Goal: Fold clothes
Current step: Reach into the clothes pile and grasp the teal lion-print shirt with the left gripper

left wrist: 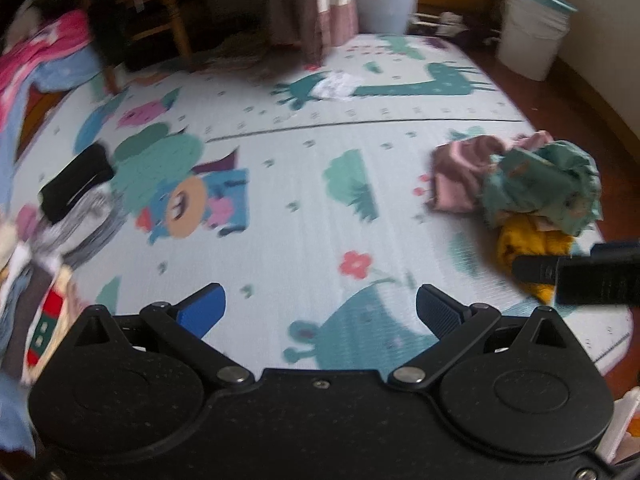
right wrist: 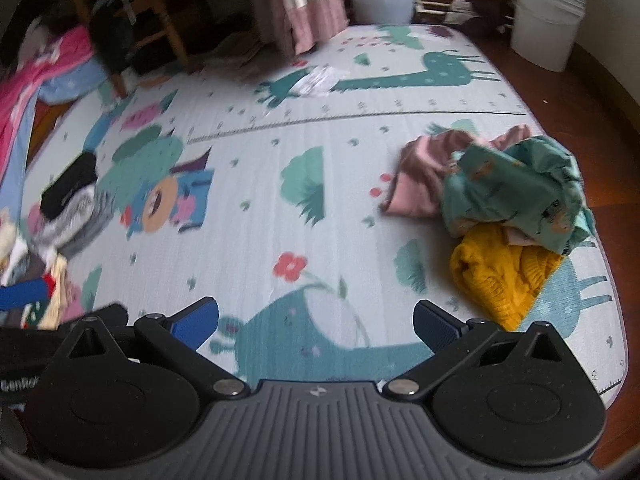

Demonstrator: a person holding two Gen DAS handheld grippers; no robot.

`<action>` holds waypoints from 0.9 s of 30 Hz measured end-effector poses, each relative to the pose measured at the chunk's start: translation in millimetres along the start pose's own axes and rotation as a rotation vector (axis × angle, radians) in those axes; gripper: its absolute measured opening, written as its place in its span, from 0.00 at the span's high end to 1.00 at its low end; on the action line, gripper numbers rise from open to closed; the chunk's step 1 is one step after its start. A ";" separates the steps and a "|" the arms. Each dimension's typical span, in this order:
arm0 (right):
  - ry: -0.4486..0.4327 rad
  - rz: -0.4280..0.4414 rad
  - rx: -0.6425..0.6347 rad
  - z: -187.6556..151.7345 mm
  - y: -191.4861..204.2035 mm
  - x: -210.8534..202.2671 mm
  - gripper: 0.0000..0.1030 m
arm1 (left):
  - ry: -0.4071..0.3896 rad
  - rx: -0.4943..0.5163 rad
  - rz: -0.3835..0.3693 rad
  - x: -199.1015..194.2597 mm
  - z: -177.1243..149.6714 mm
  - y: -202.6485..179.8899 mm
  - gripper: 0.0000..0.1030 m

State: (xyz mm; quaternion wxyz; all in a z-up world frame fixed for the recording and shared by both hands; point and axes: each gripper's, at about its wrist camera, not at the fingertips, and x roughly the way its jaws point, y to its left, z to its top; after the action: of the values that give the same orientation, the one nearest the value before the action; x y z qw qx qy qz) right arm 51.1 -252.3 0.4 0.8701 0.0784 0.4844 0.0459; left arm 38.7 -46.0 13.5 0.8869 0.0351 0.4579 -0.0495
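A crumpled heap of clothes lies at the right edge of the play mat: a teal printed garment, a pink-brown garment and a yellow knit sweater. The same heap shows in the left wrist view, with the teal garment on top and the yellow sweater below. A stack of folded clothes topped by a black piece sits at the mat's left side. My left gripper is open over bare mat. My right gripper is open too, nothing between its fingers.
A wooden chair and a pink-hemmed curtain stand behind the mat. Two white bins sit at the back right on the wooden floor. Pink and blue bedding lies at the far left. A white crumpled piece rests on the mat's far part.
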 end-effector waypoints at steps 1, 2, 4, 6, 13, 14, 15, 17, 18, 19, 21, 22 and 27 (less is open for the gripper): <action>-0.013 -0.002 0.016 5.8 -11.2 -1.2 0.00 | 0.002 0.019 -0.027 2.8 5.2 -6.1 0.01; -0.028 -0.008 0.033 12.9 -25.1 -2.6 0.00 | 0.008 0.039 -0.058 7.2 11.1 -12.8 0.01; -0.058 -0.033 0.068 27.8 -55.8 -5.8 0.00 | 0.009 0.072 -0.112 17.6 24.0 -29.1 0.01; -0.082 -0.060 0.096 41.1 -87.5 -9.0 0.00 | -0.006 0.098 -0.166 28.5 35.8 -47.1 0.01; -0.169 -0.177 0.252 63.8 -222.1 -25.5 0.00 | -0.156 0.193 -0.404 75.6 65.8 -134.1 0.00; -0.175 -0.213 0.286 60.1 -241.5 -26.3 0.00 | -0.154 0.204 -0.433 84.9 69.5 -150.3 0.00; -0.181 -0.249 0.321 56.4 -261.0 -27.2 0.00 | -0.151 0.207 -0.464 93.1 72.7 -164.5 0.00; -0.192 -0.310 0.395 47.6 -298.2 -28.7 0.00 | -0.154 0.219 -0.529 109.1 79.0 -193.9 0.00; -0.195 -0.316 0.444 40.2 -313.0 -28.8 0.00 | -0.160 0.231 -0.545 116.1 81.7 -206.7 0.00; -0.199 -0.321 0.494 32.8 -327.9 -28.9 0.00 | -0.170 0.241 -0.561 122.7 84.2 -219.6 0.00; -0.205 -0.331 0.593 18.0 -357.6 -29.1 0.02 | -0.195 0.255 -0.603 137.0 88.1 -243.5 0.01; -0.208 -0.337 0.632 11.5 -369.3 -28.7 0.07 | -0.210 0.264 -0.620 142.9 90.1 -252.9 0.01; -0.222 -0.348 0.676 1.7 -385.1 -20.6 0.16 | -0.263 0.343 -0.658 164.9 96.8 -295.0 0.03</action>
State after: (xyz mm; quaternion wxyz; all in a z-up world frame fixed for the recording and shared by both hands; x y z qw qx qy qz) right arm 43.2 -634.5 -51.2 0.8370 0.2817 0.3814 -0.2731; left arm 176.5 -358.4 -70.0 0.8561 0.0275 0.3121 -0.4109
